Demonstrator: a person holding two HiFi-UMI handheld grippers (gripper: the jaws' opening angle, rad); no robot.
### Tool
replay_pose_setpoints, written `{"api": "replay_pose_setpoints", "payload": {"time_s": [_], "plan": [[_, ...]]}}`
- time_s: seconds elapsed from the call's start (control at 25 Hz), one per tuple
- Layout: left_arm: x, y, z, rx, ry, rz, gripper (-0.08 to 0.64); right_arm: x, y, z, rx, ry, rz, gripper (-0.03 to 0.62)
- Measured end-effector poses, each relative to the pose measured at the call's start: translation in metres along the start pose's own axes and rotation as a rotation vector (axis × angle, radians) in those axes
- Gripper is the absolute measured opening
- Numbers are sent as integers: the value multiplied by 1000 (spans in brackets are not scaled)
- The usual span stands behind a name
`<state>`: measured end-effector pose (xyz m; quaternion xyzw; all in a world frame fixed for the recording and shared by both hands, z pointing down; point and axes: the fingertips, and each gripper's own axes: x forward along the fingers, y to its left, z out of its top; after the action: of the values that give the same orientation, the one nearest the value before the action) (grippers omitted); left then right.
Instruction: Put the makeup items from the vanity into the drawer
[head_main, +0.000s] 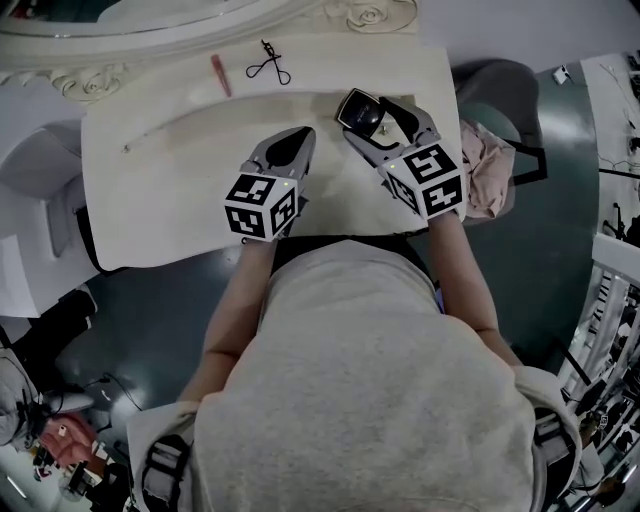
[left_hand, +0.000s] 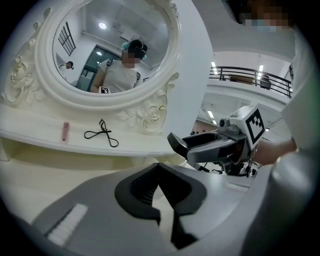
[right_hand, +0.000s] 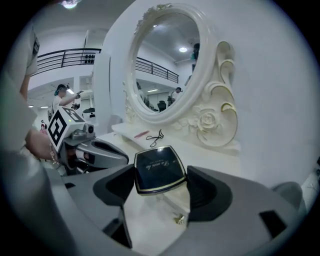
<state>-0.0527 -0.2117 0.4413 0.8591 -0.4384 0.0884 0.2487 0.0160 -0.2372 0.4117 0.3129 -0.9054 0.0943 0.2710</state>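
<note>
Right gripper (right_hand: 160, 181) clamped on black compact (right_hand: 159, 168), at the vanity's (head_main: 170, 190) right side, toward its back; left gripper (left_hand: 159, 167) jaws pressed together, nothing in them, over the vanity's front middle; eyelash curler (head_main: 268, 66) and pink tube (head_main: 220, 75) lie at the vanity's back edge, near each other.

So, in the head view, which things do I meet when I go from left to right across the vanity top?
Pink stick → eyelash curler → left gripper, jaws together and empty → dark compact, clamped in the right gripper.
</note>
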Motion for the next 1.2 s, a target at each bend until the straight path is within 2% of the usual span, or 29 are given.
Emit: {"api": "replay_pose_setpoints", "payload": {"time_s": [0.16,0.44,0.92,1.2], "plan": [[19,-12,3,12,18,-57,9,-10,-22,-12,57,20,-35,313],[44,-20,8,20,31,-95,9,-16,-43,-33,128,81,-23,313],[65,-25,10,16,58,-136,9,-6,-49,-58,194,228,150,313],[69,-27,7,-2,66,-136,9,-2,-51,-67,284,327,273,313]]}}
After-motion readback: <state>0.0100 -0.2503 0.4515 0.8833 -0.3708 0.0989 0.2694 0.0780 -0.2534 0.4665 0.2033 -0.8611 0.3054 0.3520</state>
